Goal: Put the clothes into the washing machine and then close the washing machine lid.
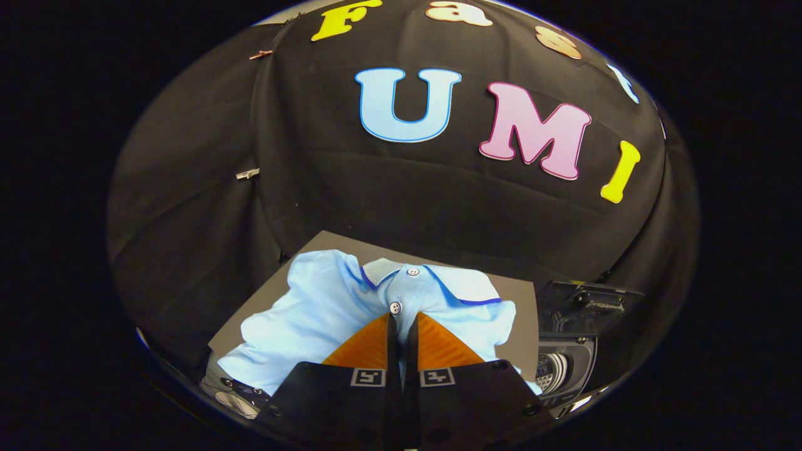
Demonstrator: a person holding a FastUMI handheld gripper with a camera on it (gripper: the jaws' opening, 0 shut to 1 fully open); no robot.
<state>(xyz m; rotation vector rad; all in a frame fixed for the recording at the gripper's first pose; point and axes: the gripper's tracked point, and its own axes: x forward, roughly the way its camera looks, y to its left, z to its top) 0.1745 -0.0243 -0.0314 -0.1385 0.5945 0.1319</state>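
Fig.: your gripper (401, 321) over the shirt (326, 307), w/ the washing machine (564, 363) off to one side.

Gripper: fingers together, only a thin slit between the tips. They rest over the shirt's button placket, just below the lower button (395, 307). Whether a fold of cloth is pinched in that slit can't be told from here, so don't count it as a hold.

Shirt: pale blue polo w/ a dark-trimmed collar (438, 282), lying bunched on a grey board (313, 247), directly ahead of the fingers at 12 o'clock and spreading toward 9–10 o'clock. Judged soft, light, limp; it'll drape and trail once lifted, w/ no stiff edge to lever. Cloth should grip well, not slip. Best hold, by judgement: the placket/collar area, where the layers are thickest. Pinch a raised fold rather than pressing flat, and steer off the buttons, which are hard and could skid off a pad.

Machine: at approx. 3–4 o'clock from the fingertips, its lid (589, 297) up and the drum opening showing below it. Near the board's edge.

In the way: the raised lid leans over the opening, so trailing sleeves or hem may catch on it or on the rim. The board's edge lies between shirt and machine. Booth wall hangs beyond, well apart.
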